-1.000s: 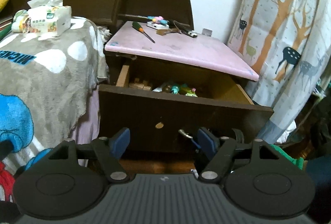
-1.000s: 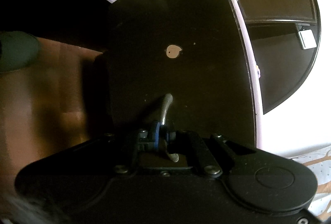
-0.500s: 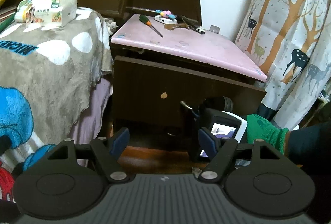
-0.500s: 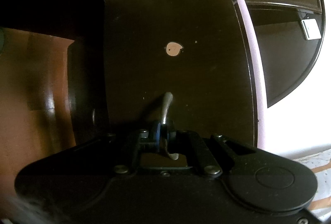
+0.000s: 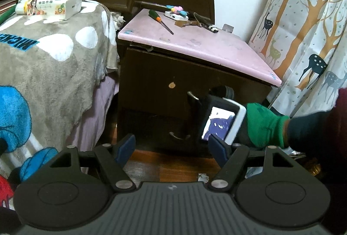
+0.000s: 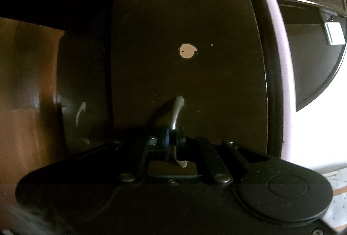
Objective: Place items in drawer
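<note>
Metal drawer handle [image 6: 176, 112] sits clamped in the right gripper [image 6: 173, 141]; drawer front [image 5: 173, 87] looks flush, probably shut. Next: release. Left gripper [image 5: 171, 148], at six o'clock, gapes empty.

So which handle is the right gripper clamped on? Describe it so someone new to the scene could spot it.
Find the dark nightstand with the pink top beside the blanket-covered bed. On its upper drawer front, below a pale heart-shaped spot, sits a curved metal handle. Unlike the bare lower handle, the right gripper is shut on it.
</note>
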Demonstrator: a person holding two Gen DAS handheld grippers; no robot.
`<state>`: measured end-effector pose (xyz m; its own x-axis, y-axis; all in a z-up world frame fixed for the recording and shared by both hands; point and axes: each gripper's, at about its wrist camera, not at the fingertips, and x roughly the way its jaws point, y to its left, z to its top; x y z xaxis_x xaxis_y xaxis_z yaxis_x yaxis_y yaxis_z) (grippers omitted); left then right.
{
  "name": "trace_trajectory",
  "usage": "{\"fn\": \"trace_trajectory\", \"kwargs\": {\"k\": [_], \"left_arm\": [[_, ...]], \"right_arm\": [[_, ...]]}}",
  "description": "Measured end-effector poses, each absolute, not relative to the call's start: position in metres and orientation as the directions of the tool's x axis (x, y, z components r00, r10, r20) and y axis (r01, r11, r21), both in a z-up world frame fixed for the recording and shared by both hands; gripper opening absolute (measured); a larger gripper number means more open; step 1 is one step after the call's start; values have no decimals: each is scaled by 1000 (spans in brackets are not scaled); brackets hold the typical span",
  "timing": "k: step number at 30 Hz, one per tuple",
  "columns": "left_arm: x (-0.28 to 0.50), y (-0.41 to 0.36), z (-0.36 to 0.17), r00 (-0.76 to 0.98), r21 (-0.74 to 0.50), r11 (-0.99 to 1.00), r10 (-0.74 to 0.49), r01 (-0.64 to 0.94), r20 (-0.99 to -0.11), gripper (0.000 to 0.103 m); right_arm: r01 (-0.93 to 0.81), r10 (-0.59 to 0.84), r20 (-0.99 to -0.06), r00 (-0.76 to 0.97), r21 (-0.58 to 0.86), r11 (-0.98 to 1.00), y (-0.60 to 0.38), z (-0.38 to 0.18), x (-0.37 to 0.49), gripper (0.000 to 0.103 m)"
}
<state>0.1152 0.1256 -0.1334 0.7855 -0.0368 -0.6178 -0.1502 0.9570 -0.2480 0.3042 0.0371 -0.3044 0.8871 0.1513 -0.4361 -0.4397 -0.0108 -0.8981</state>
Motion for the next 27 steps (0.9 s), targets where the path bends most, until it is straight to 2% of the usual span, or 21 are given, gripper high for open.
{"fn": "trace_trajectory", "kwargs": {"k": [3,6,8,10,14,17,20,23,27], "left_arm": [[116,123,-134,783,-237,960,-30,-150,-621,74],[116,121,-134,781,-222,964,-23,-149,-624,74],[116,118,-134,781,-211,966,-18,-147,-625,74],[116,115,-134,780,-197,970,-12,-143,-625,74],[115,110,-133,781,-171,976,0,-137,-624,74],[113,105,-132,782,-151,980,8,-131,-623,75],[111,100,-130,787,-133,984,14,-122,-617,81],[108,96,-129,790,-120,986,18,-116,-612,81],[105,88,-125,789,-100,989,23,-106,-613,81]], "right_arm": [[-451,162,-450,878,-892,-27,38,-300,310,0],[-487,146,-486,862,-873,-28,38,-297,311,11],[-520,105,-517,850,-854,3,37,-289,312,24],[-544,65,-541,839,-836,70,31,-281,311,59],[-591,-19,-625,781,-748,303,11,-257,308,81],[-595,-43,-737,674,-577,559,-15,-230,307,83],[-507,-20,-813,582,-382,772,-45,-203,300,85],[-418,-2,-811,585,-303,856,-67,-165,274,90],[-352,57,-794,605,-202,914,-89,-124,235,92]]}}
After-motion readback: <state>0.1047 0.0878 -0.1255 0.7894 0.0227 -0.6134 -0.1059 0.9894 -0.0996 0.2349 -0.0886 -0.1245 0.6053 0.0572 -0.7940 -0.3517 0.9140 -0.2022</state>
